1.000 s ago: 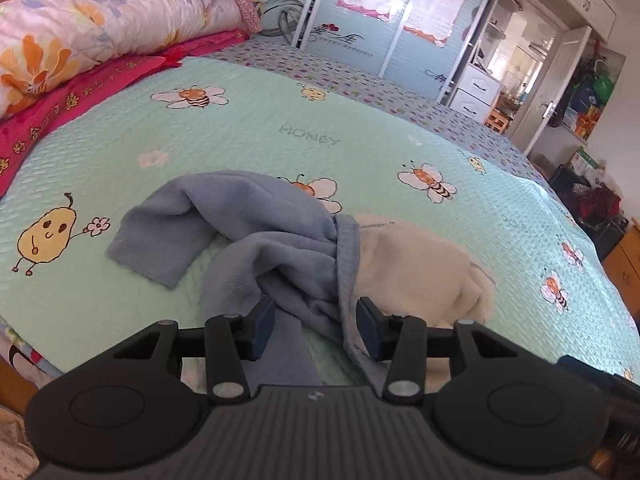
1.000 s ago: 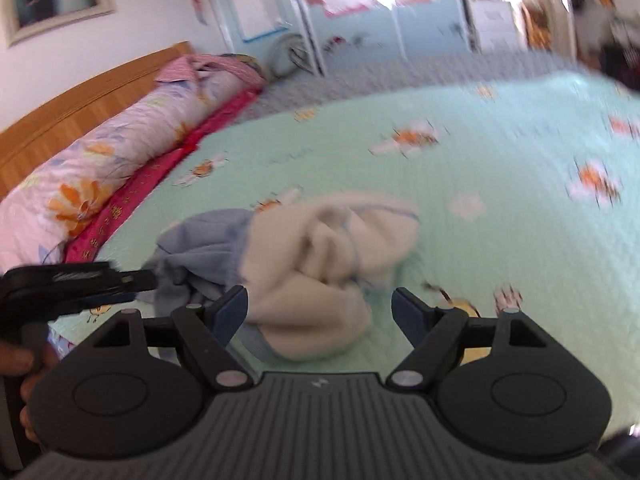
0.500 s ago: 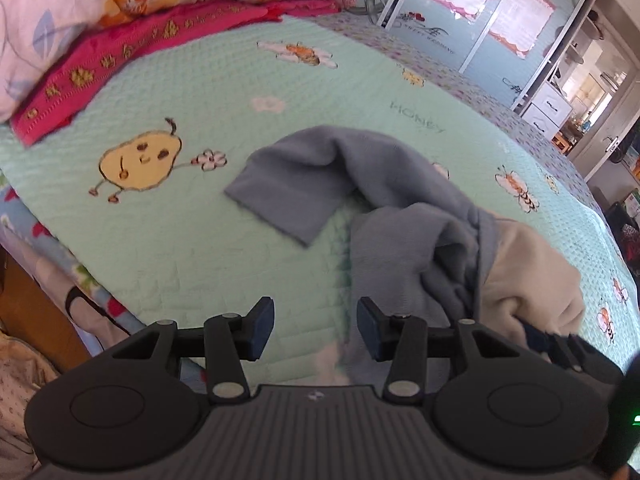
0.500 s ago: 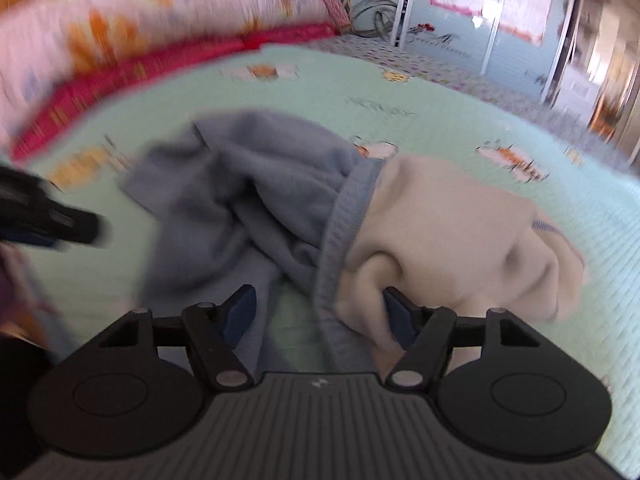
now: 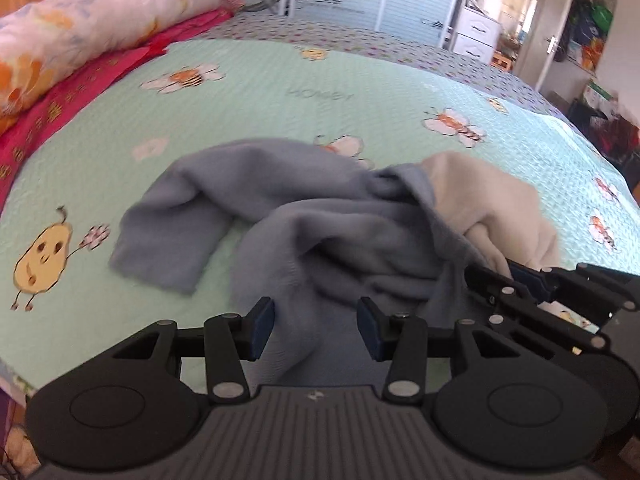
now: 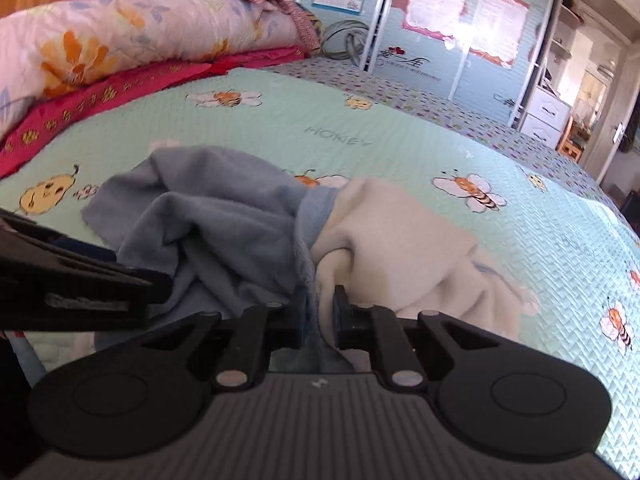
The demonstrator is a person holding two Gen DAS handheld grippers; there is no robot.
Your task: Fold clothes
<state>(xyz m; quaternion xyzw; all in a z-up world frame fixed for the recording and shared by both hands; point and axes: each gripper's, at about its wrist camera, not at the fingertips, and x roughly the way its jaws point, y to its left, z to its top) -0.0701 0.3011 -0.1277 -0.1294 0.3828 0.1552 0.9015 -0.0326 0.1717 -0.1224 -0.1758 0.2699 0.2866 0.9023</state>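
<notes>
"HONEY" on the bedspread (image 6: 400,120)

Both cameras sit low at the near edge of the bed (image 5: 280,92), each looking forward and downward along its own tool's fingers toward the far wardrobe (image 6: 440,32). The left view sits close over the blue part of the garment (image 5: 300,232). The right view sits close over its cream part (image 6: 400,232). Both share the garment, the green bedcover, and the rolled quilt (image 6: 140,36) far left. Each catches the other tool at its side edge.
</notes>
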